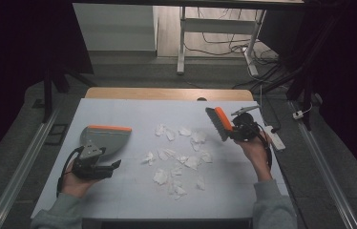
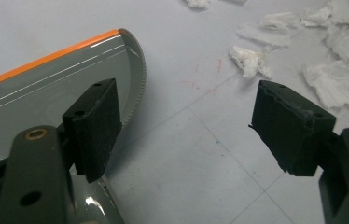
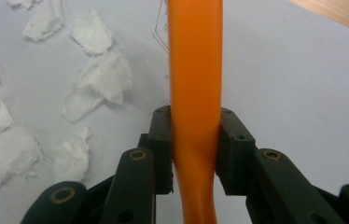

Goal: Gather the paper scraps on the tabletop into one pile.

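Right gripper [image 3: 195, 154] clenched on orange brush handle [image 3: 196, 70], pads pressing both sides; brush [image 1: 218, 122] held above table's right part, bristles toward paper scraps [image 1: 179, 157]. Left gripper [image 2: 186, 130] released, jaws wide apart, nothing between; one jaw over grey dustpan [image 2: 46, 93] with orange edge. Dustpan on white table [image 1: 119, 191], left of scraps scattered at centre.

Bare table [image 1: 133, 200] lies open near the person and at far left; scattered paper scraps [image 1: 179, 157] block the centre, and the dustpan [image 1: 105, 138] occupies the left.
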Motion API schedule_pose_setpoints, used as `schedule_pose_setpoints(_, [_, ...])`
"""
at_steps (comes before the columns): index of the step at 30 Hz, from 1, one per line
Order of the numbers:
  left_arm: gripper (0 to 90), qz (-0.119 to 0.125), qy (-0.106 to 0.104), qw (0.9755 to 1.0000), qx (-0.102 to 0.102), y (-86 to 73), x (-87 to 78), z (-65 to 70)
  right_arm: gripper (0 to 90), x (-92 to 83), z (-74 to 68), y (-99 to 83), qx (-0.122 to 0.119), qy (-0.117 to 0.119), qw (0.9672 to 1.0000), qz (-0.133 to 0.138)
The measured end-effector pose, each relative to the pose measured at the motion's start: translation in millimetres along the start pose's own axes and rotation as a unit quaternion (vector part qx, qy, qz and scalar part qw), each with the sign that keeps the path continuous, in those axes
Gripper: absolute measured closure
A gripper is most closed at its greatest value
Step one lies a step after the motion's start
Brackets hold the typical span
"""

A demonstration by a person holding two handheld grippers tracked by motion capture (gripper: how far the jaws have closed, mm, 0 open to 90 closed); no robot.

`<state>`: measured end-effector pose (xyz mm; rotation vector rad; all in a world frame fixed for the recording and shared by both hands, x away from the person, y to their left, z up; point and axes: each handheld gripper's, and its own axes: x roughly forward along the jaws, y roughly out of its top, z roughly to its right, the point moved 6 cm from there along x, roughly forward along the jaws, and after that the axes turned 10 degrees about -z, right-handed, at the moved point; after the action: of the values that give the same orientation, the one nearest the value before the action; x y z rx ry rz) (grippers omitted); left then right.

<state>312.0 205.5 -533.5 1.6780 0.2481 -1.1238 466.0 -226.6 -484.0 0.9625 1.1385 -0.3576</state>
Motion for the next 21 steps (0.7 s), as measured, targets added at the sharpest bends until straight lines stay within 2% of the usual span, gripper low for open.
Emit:
schedule_pose_setpoints(2, [24.6,-0.001,-0.001,1.0,0.007,1.1,1.4,1.3,70.3,6.4,-2.6,8.1,-0.01,0.001,0.9999,-0.014])
schedule_pose_setpoints(4, [24.6,-0.003,-0.005,0.9999,0.01,0.1,2.5,1.6,70.3,11.7,-5.3,16.8,-0.026,-0.008,0.9991,-0.034])
schedule_pose_setpoints(7, [24.3,-0.005,-0.009,0.9998,0.016,-2.9,4.5,2.3,70.3,18.5,-7.6,29.4,-0.034,-0.01,0.9974,-0.063])
schedule_pose_setpoints(10, [24.2,-0.005,-0.015,0.9997,0.016,-4.7,4.7,2.3,70.3,25.7,-7.8,38.5,-0.042,-0.022,0.9944,-0.095])
schedule_pose_setpoints(13, [24.3,0.002,-0.017,0.9997,0.015,-4.7,2.3,2.1,70.4,34.8,-10.2,43.7,-0.052,-0.019,0.9911,-0.121])
schedule_pose_setpoints(17, [24.4,0.005,-0.016,0.9998,0.012,-4.8,1.1,0.9,70.4,43.0,-18.8,49.9,-0.065,-0.008,0.9887,-0.135])
schedule_pose_setpoints(21, [24.4,0.002,-0.015,0.9998,0.013,-4.8,2.1,0.4,70.5,49.2,-33.4,57.0,-0.091,0.003,0.9851,-0.146])
